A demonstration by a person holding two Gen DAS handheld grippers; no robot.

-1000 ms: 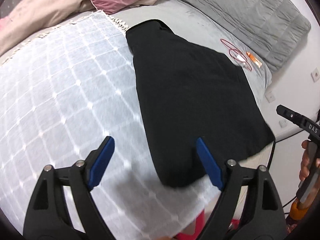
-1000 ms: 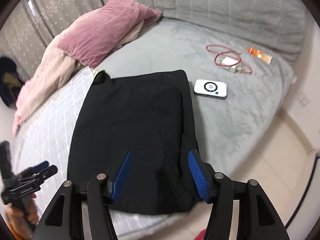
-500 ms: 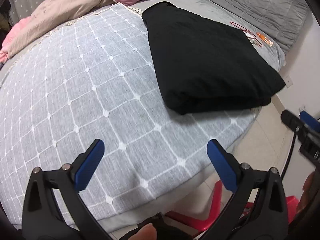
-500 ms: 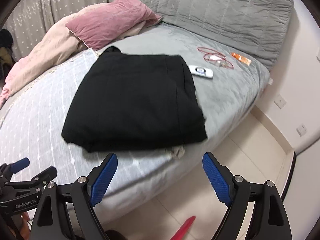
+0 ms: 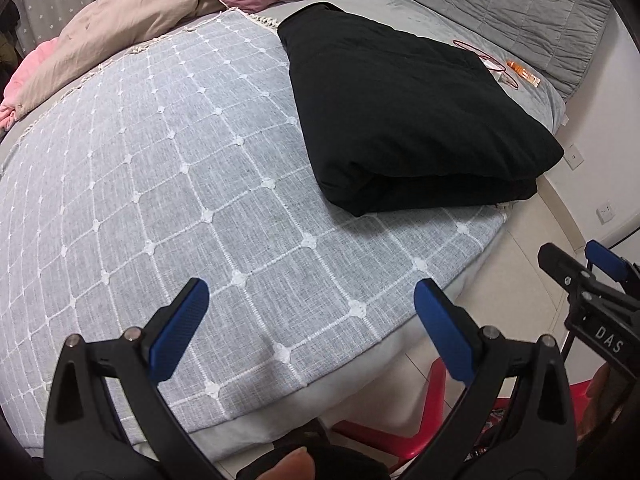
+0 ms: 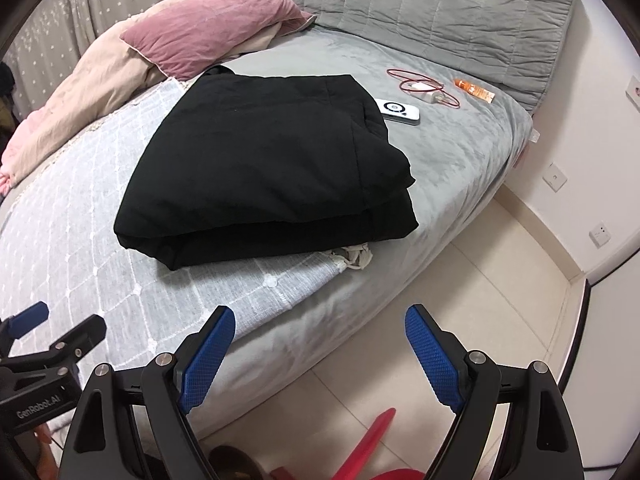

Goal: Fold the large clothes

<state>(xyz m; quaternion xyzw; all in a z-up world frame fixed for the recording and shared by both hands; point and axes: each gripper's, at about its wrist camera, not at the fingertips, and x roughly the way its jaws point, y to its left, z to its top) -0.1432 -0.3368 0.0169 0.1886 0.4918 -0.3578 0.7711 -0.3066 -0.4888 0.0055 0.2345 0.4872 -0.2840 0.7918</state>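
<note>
Black garment (image 5: 404,120): lying folded near the bed (image 5: 160,168) edge.
Left tool (image 5: 308,312): hovering spread wide, well short of garment, holding nothing.
Right tool (image 6: 320,344): hovering spread wide off the bed edge, holding nothing.

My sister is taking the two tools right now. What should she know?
Left tool: open, holding nothing, over the bed's near edge.
Right tool: open, holding nothing, off the bed's edge above the floor.
The black garment lies folded in a thick stack, partly on the checked blanket, partly on the grey sheet.
A white device lies right beside the garment.
Done: it looks folded.
Left: maybe just tidy the edges.
</note>
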